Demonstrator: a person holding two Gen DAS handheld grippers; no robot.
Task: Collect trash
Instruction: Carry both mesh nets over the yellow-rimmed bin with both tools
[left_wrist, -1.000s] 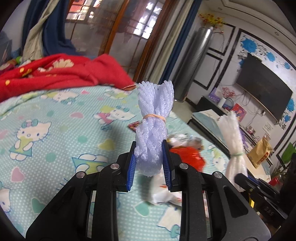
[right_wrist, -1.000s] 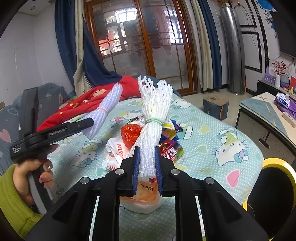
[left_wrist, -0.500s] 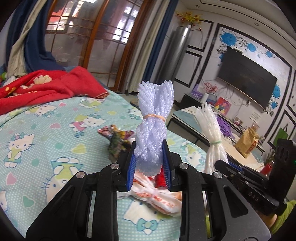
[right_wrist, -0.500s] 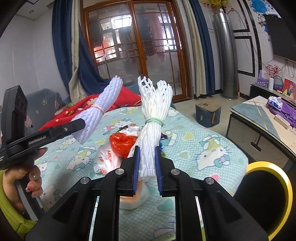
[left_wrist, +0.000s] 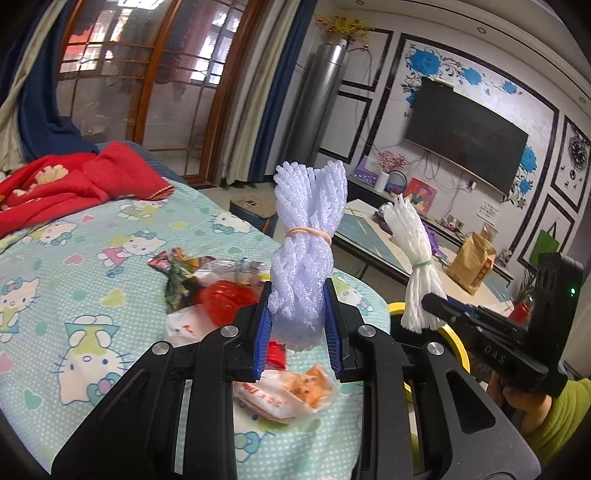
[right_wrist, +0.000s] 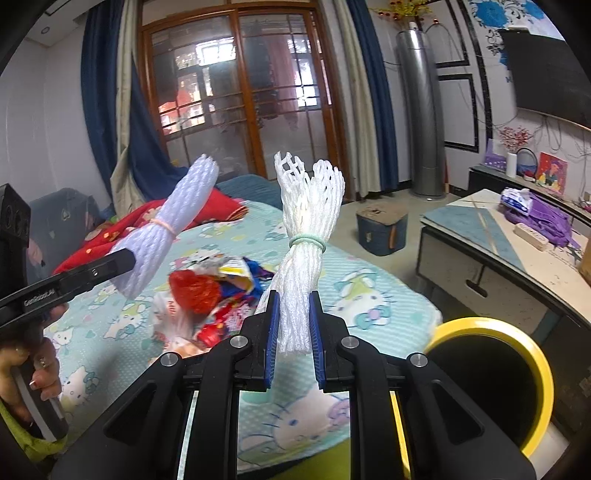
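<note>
While each tool (left_wrist: 298, 334) (right_wrist: 293, 338) is clamped on a foam-net bundle (left_wrist: 308, 251) (right_wrist: 304, 251), the wrapper pile (right_wrist: 210, 295) lies ahead on the bed (right_wrist: 369, 291), left of the right tool.

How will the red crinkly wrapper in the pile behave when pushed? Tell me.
The red crinkly wrapper looks thin and crumpled, so it is probably very light and floppy. Resting loosely atop other wrappers, it would likely slide or tumble off rather than roll.

Crumpled wrappers (right_wrist: 207, 295) heaped on bedsheet; yellow-rimmed black bin (right_wrist: 491, 328) beside bed
</note>
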